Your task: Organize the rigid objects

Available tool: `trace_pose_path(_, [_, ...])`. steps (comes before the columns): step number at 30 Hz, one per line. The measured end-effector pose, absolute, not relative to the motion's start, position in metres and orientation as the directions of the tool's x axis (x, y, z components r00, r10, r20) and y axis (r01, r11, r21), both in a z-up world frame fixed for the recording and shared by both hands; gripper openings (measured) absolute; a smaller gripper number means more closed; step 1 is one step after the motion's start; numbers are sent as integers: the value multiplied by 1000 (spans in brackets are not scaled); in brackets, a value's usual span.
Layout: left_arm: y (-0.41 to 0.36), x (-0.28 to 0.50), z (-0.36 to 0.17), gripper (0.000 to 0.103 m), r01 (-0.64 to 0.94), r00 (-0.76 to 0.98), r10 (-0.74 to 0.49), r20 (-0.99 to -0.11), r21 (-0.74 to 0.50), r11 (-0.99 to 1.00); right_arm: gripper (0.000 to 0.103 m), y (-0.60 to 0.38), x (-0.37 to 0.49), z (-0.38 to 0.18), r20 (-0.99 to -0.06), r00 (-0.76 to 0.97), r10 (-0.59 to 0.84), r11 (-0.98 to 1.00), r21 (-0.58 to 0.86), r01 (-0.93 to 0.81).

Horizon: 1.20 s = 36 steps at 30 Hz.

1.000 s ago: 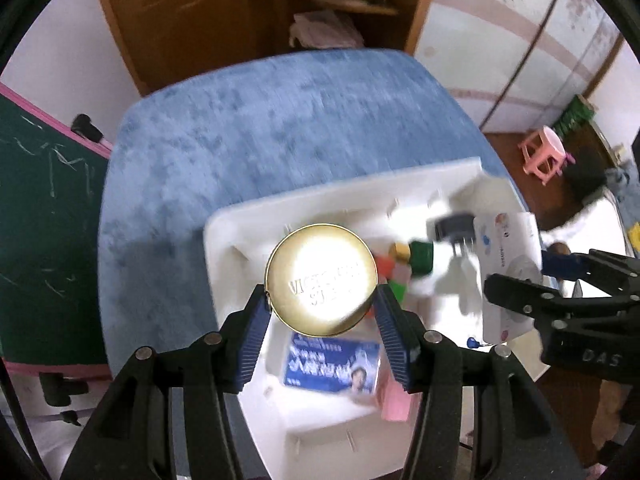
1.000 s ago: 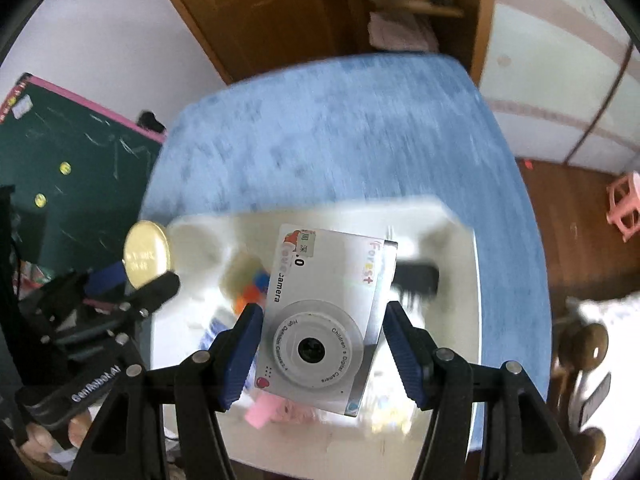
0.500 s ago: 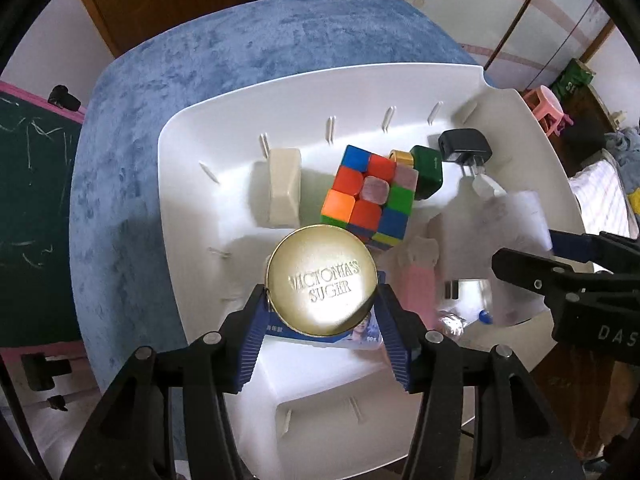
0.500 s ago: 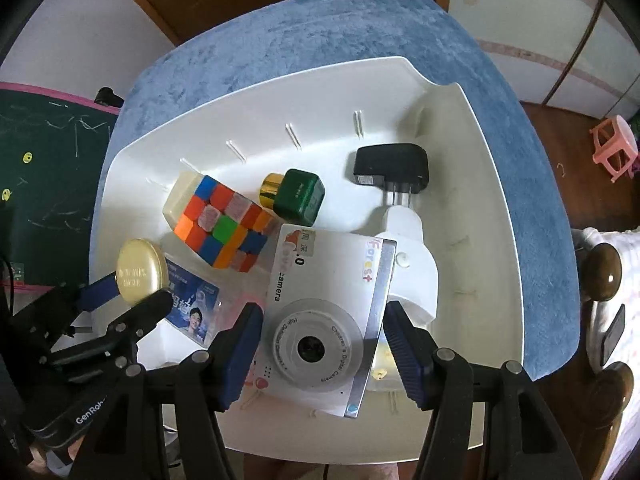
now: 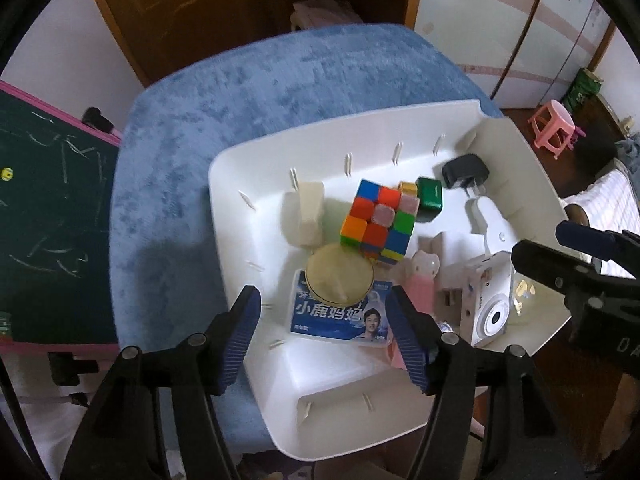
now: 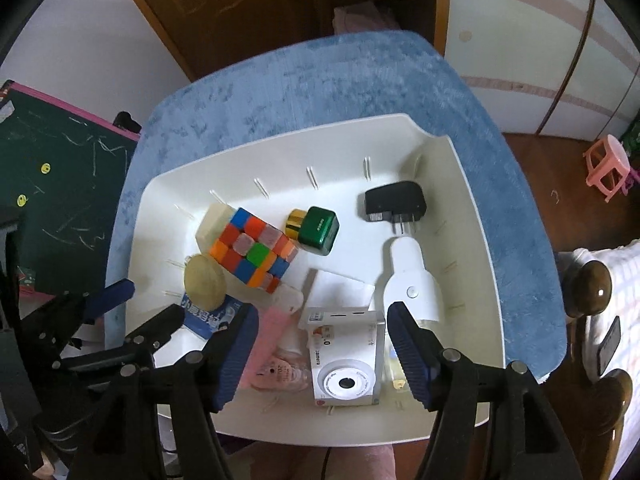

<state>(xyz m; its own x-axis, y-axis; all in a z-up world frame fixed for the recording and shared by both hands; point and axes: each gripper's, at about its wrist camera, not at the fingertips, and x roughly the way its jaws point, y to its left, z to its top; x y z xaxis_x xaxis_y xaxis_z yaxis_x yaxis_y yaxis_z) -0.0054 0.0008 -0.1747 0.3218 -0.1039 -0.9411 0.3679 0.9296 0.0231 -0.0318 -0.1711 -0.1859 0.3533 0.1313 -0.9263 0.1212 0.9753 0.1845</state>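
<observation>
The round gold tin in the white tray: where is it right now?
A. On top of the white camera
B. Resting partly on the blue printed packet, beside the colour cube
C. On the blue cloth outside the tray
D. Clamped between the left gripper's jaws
B: the round gold tin lies on the blue printed packet beside the colour cube, and the left gripper stands open around nothing.

Cube [image 6: 253,251] left of camera [image 6: 346,362], in tray [image 6: 472,216]

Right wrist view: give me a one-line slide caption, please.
Open right gripper above a white toy camera lying in the white bin with a Rubik's cube and black charger.
</observation>
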Motion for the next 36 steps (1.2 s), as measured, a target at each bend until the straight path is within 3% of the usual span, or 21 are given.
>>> trace_pose_path(6, [4, -16, -142, 69, 343, 375, -107, -921, 31, 939, 68, -166, -46, -163, -907, 414, 78, 982, 141, 123])
trace_pose_path(9, [7, -22, -123, 77, 326, 403, -114, -908, 26, 945, 68, -165, -54, -149, -891, 450, 50, 983, 123, 136])
trace_pose_path(14, [12, -37, -93, 80, 287, 464, -127, -876, 13, 958, 68, -167, -69, -121, -859, 511, 33, 974, 142, 176])
trace_pose_path(22, [16, -50, -55, 80, 235, 528, -130, -839, -3, 972, 73, -162, -90, -74, -820, 572, 18, 979, 131, 156])
trace_pose_path(25, [13, -54, -45, 80, 228, 539, -133, -832, -8, 974, 80, -160, -97, -57, -800, 601, 6, 982, 118, 148])
trace_pose_path(36, [2, -64, -17, 80, 182, 589, -98, -802, 13, 983, 81, -164, -103, -15, -759, 651, 2, 991, 87, 99])
